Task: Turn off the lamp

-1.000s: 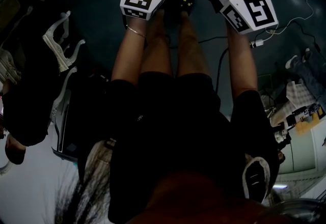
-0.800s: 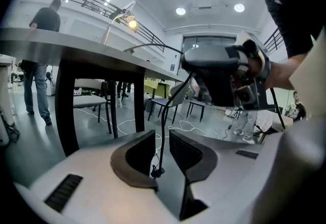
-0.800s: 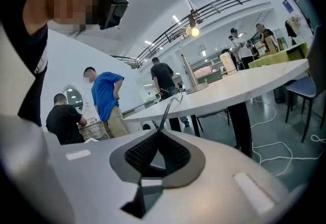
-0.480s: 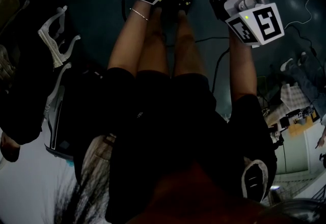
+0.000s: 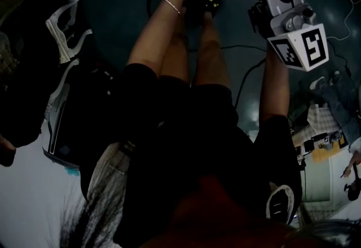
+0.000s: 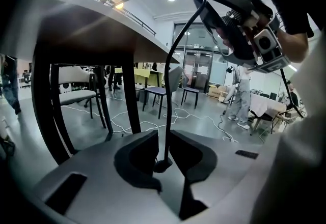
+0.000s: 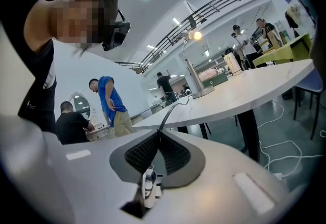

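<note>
The lit lamp stands on the table, well beyond the right hand-held gripper, whose jaws pinch its cable. The left hand-held gripper stands part open, the cable running between its jaws.

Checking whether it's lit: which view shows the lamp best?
The right gripper view: the lamp stands on the white table, bulb glowing. The left gripper view catches only a small glow at the table's edge; the head view shows none of it.
</note>
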Demonstrator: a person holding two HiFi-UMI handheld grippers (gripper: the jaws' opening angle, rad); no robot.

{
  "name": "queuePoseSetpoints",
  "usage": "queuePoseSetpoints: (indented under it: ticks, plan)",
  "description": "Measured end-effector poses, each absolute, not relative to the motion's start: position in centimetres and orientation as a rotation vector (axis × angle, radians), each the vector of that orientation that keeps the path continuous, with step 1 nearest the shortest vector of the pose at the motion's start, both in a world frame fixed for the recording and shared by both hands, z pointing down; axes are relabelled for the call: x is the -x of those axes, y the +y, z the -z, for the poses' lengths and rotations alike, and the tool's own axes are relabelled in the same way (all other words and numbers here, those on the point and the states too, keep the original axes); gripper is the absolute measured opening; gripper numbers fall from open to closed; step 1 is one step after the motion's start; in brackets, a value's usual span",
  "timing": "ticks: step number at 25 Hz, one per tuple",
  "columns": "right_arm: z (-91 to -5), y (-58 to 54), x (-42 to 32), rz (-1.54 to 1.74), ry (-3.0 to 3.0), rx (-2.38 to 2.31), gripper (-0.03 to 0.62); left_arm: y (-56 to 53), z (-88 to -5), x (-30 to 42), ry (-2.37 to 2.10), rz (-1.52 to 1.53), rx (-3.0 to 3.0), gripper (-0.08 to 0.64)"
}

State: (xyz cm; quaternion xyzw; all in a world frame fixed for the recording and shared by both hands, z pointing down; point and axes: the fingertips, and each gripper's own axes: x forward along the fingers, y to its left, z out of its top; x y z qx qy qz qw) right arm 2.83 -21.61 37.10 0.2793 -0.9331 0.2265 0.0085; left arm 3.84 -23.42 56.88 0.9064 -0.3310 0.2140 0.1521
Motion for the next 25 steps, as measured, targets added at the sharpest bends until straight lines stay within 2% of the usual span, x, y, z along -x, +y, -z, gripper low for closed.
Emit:
queuePoseSetpoints:
  ticks: [3,25]
  plan:
    - [-37.0,-21.8,-3.0,-0.698,-2.915,-0.888,0.018,-23.2,-56.8,-3.8,-0.945,-0.625,-2.619,0.027]
    - [-36.9,-21.4,-2.8,-0.561,-2.941,-0.963,0.027,-21.0,-54.6,-2.9,-0.913,-0.493,-2.616,0.021]
